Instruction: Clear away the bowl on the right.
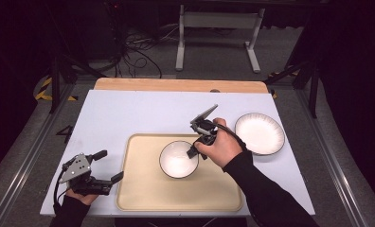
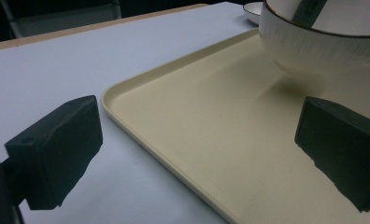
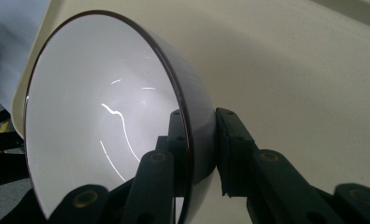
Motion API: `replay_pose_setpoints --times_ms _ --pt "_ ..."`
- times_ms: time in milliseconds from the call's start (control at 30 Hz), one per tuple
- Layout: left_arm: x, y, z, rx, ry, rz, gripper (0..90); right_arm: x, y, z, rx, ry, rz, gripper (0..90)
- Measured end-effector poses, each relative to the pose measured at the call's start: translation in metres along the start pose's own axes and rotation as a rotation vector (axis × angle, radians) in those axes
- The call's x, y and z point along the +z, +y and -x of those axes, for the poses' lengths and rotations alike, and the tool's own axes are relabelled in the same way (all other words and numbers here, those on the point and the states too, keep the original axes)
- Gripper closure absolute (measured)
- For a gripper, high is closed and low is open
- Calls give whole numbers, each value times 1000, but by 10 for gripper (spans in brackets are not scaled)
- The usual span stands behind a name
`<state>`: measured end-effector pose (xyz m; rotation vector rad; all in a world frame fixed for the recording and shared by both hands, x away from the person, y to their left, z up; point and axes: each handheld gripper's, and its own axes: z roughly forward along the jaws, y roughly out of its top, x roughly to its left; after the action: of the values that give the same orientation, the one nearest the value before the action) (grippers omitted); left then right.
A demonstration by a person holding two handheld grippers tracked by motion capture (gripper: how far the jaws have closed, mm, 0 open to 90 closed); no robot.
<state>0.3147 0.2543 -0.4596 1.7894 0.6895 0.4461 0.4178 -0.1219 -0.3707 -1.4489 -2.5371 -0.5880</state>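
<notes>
A white bowl (image 1: 178,161) with a dark rim is at the middle of a beige tray (image 1: 143,194). My right gripper (image 1: 193,152) is shut on the bowl's right rim. In the right gripper view, one jaw is inside the bowl (image 3: 103,116) and the other outside its wall, the gripper (image 3: 199,119) clamping the rim. I cannot tell whether the bowl's foot touches the tray (image 3: 290,70). My left gripper (image 1: 111,164) stands open at the tray's left edge with nothing between its fingers. In the left gripper view, its jaws (image 2: 202,149) straddle the tray's corner (image 2: 220,140), and the bowl (image 2: 323,42) is beyond.
A white plate (image 1: 260,134) lies on the white tabletop (image 1: 129,113) to the right of the tray, its edge (image 2: 253,8) visible behind the bowl. A wooden strip (image 1: 176,85) runs along the table's far edge. A frame and cables stand on the floor beyond.
</notes>
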Motion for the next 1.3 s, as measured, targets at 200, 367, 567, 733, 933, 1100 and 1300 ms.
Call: replay_pose_setpoints --times_ms 200,367,567,733,933,1100,1300 --pt "0 0 0 4 0 0 16 10 -1 3 3 18 -3 770" --pt "0 0 0 4 -1 -1 16 16 -2 5 8 25 -5 769" --pt "-1 0 0 -5 -3 -2 16 23 -2 7 14 30 -15 764" --pt "-1 0 0 0 -3 -3 16 26 -3 9 11 30 -20 760" --pt "0 0 0 -1 -2 -1 16 28 -3 9 9 35 -25 758" --pt "0 0 0 4 -2 -2 16 29 -3 10 -4 35 -22 759" --pt "0 0 0 5 -1 -2 16 31 -5 12 1 37 -30 741"
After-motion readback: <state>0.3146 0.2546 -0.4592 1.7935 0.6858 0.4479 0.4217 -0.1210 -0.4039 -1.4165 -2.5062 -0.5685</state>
